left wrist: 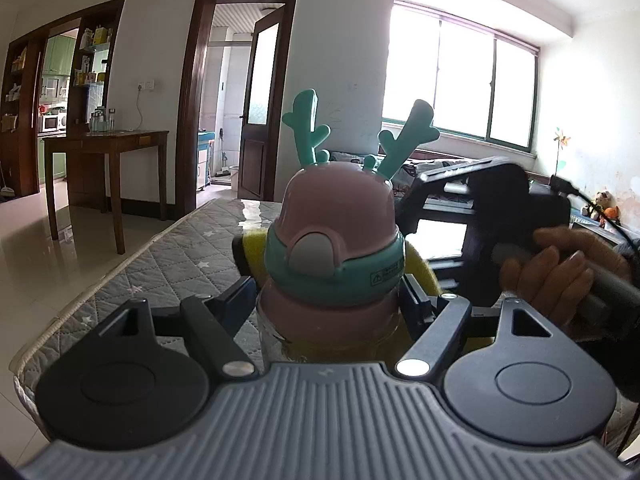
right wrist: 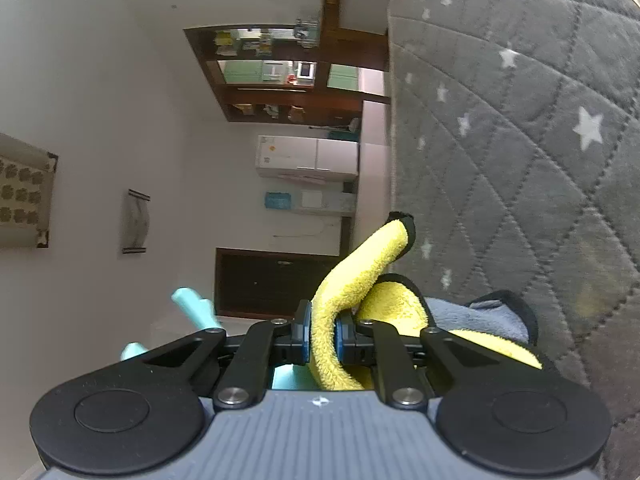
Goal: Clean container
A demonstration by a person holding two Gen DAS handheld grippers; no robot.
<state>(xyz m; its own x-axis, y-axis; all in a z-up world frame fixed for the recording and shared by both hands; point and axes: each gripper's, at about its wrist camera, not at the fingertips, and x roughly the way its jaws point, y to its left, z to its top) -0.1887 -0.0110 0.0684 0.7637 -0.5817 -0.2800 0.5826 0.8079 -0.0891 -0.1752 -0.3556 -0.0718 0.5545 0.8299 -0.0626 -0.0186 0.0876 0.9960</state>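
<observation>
A pink and teal bottle (left wrist: 336, 240) with teal antlers stands upright in the left wrist view, held at its body by my left gripper (left wrist: 328, 304), which is shut on it. A yellow cloth (left wrist: 256, 248) shows behind the bottle on both sides. In the right wrist view my right gripper (right wrist: 323, 334) is shut on that yellow cloth (right wrist: 360, 264), which has a grey-blue backing and a black hem. The teal antlers (right wrist: 196, 308) show just left of the fingers. The right gripper's body (left wrist: 500, 216) and a hand (left wrist: 560, 272) sit right of the bottle.
A grey quilted mat with white stars (left wrist: 160, 264) covers the surface under both grippers (right wrist: 520, 120). A dark wooden table (left wrist: 108, 140) stands on the glossy floor to the left. A doorway (left wrist: 236, 100) and a bright window (left wrist: 460, 80) lie behind.
</observation>
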